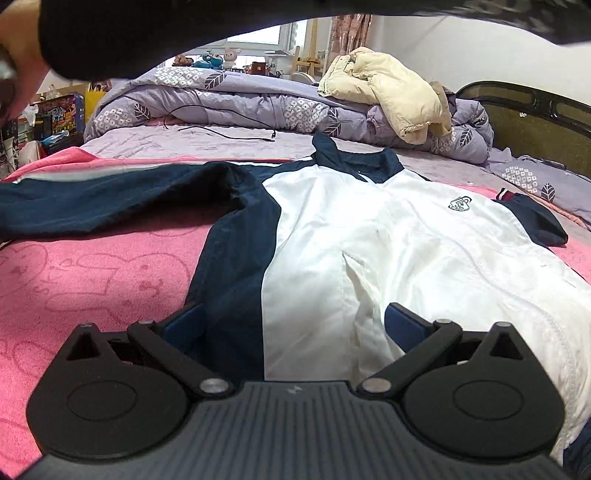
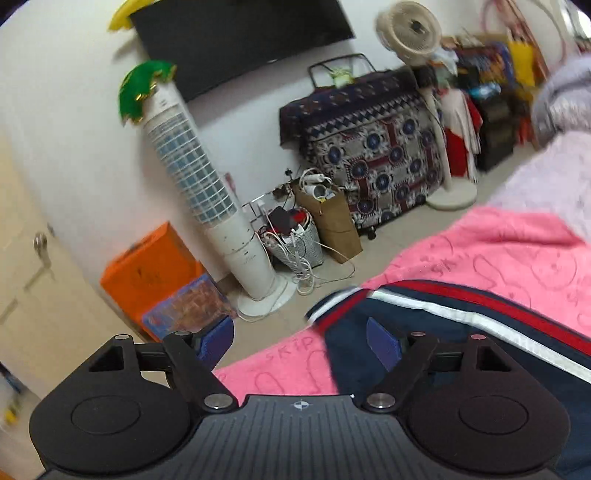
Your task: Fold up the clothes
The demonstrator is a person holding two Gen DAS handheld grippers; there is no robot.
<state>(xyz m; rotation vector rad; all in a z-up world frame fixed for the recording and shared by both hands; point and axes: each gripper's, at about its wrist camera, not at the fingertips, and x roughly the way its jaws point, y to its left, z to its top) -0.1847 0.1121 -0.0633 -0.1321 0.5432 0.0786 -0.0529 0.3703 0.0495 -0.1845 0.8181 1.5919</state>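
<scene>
A bed fills the left wrist view, its near part covered by a pink blanket [image 1: 92,280] embossed with cartoon shapes. Far across it a lilac patterned duvet [image 1: 229,99] is bunched up, with a cream puffer jacket [image 1: 391,92] heaped on its right end and a thin black cable [image 1: 221,134] trailing on the sheet in front.

The task's garment, a navy and white track jacket [image 1: 369,240], lies face up on the pink blanket, collar toward the far side, a small crest on the chest. One navy sleeve [image 1: 110,199] stretches out to the left; the other is folded short at the right.

In the right wrist view the sleeve's cuff end, with red and white stripes, lies at the blanket's edge beside the floor. Beyond it stand a white tower fan [image 2: 207,192], a pedestal fan [image 2: 410,33], a cabinet under a patterned cloth [image 2: 373,147] and an orange box [image 2: 155,266].

The left gripper [image 1: 295,317] hovers low over the jacket's hem, its jaws wide apart and holding nothing. The right gripper [image 2: 299,339] sits over the cuff with its jaws apart, the right finger above the navy cloth, nothing pinched.
</scene>
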